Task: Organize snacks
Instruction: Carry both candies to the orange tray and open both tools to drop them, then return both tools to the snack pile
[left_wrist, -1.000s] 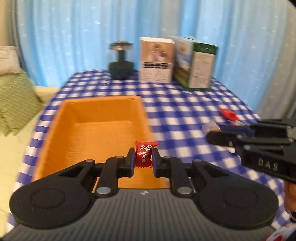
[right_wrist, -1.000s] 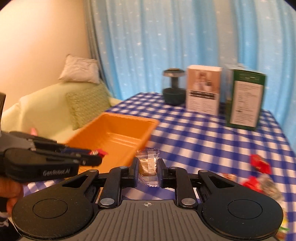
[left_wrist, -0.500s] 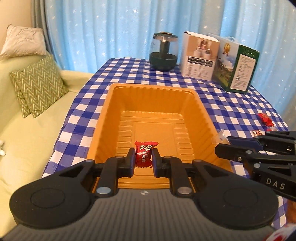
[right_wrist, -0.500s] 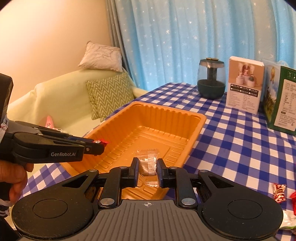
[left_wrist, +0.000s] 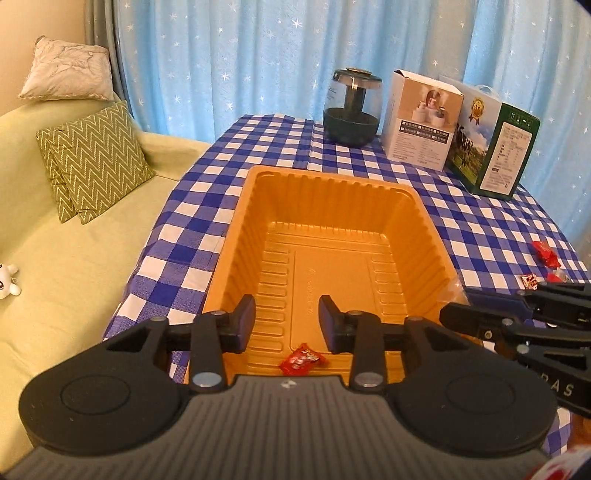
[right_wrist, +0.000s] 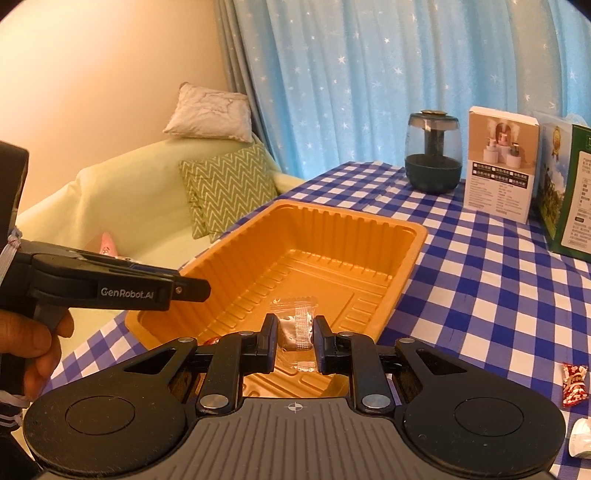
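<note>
Left gripper (left_wrist: 287, 319) spread wide, small red foil-wrapped candy (left_wrist: 303, 363) lying in the ribbed orange plastic tray (left_wrist: 402, 206). Right gripper (right_wrist: 295, 341) pinching a clear crinkly wrapped snack (right_wrist: 295, 325) above it. Featherlight, slippery; best nipped mid-body.

A glossy, ribbed orange plastic tray (left_wrist: 406, 236) is seen on a blue-and-white checked woven tablecloth (left_wrist: 491, 229). A shiny red foil-like candy wrapper (left_wrist: 303, 360) lies in it. A clear crinkled plastic packet (right_wrist: 295, 325) is pinched by the matt black plastic right gripper (right_wrist: 295, 341); the left gripper (left_wrist: 287, 319) has the same matt finish, with bright metal pivot pins. Two printed cardboard boxes (left_wrist: 421, 120) and a smoky transparent jar (left_wrist: 351, 107) are visible, backed by a thin blue curtain (left_wrist: 258, 51).
</note>
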